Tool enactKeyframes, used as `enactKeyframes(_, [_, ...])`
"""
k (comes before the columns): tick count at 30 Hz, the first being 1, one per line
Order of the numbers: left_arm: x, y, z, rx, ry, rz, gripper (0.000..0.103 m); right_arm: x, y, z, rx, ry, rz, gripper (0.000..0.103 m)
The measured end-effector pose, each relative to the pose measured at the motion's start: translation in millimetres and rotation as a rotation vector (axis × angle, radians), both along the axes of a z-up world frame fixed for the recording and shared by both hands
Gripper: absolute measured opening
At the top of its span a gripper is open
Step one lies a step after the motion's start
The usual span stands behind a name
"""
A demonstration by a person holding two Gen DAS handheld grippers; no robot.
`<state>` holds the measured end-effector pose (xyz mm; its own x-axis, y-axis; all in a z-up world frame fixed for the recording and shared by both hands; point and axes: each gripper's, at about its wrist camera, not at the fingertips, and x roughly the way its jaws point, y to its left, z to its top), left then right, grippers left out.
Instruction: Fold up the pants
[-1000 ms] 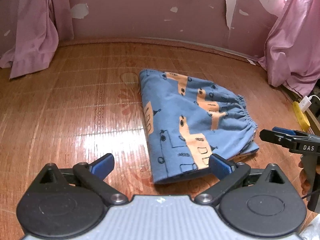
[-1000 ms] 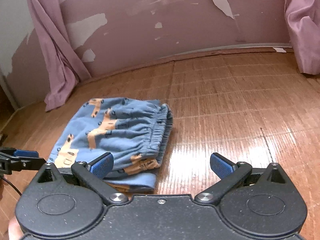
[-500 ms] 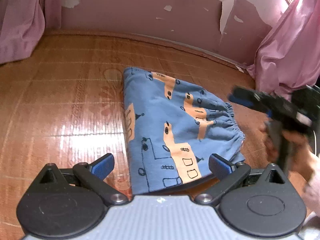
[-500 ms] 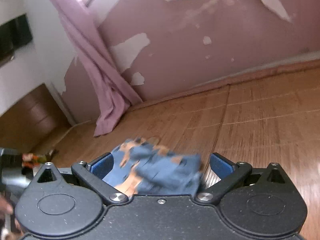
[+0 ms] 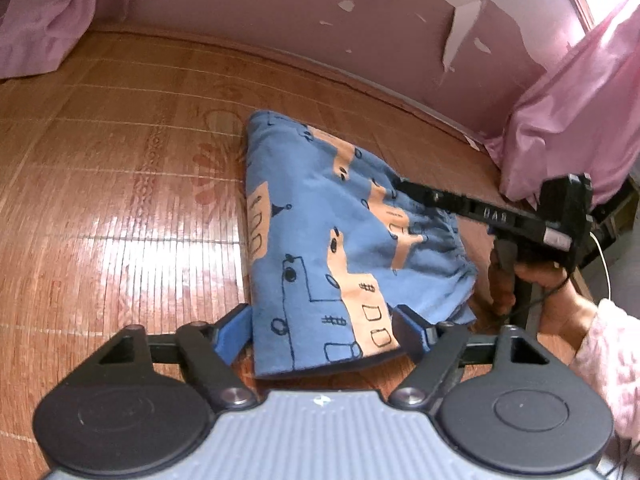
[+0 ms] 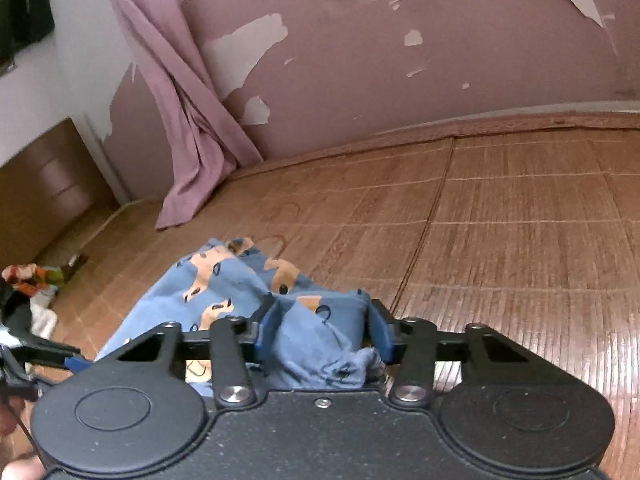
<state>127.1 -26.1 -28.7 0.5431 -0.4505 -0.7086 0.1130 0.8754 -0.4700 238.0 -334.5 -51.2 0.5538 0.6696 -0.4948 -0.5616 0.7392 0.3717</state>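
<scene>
Left wrist: pants (image 5: pixel 320 240) folded on mat (image 5: pixel 120 200) | left gripper (image 5: pixel 324 330) spread, fingers astride near hem, not pinching | right gripper (image 6: pixel 320 336) narrowed, pinching bunched waistband | hand (image 5: pixel 536 276) gripping handle

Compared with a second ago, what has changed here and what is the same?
The right gripper moved in over the waistband end of the pants and narrowed around bunched fabric. The left gripper closed in astride the near edge, fingers apart. The pants remain folded on the mat.
</scene>
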Motion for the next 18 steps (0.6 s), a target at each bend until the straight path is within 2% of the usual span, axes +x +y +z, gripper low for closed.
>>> enactKeyframes(2, [0.9,1.5,0.3,-0.01,0.014,0.019,0.07,-5.5,1.5,0.5,-0.014,-0.005,-0.011,0.044])
enactKeyframes(4, [2.5,2.7,-0.6,-0.001,0.032,0.049,0.054,-8.7,4.8,2.2,-0.03,-0.011,-0.021,0.028])
enactKeyframes(10, [0.9,6.0,0.6,-0.007,0.058,0.107,0.034,-28.5,20.3,14.6,-0.116,-0.07,-0.107,0.018])
enactKeyframes(13, [2.1,-1.1,7.1,0.03,0.057,0.113,0.028,-46.1,28.5,22.3,-0.168,-0.103,-0.176,0.017])
enactKeyframes(18, [2.4,-11.9,14.0,0.059,0.092,0.114,0.025,-78.4,34.2,30.9,-0.237,-0.158,-0.241,0.016])
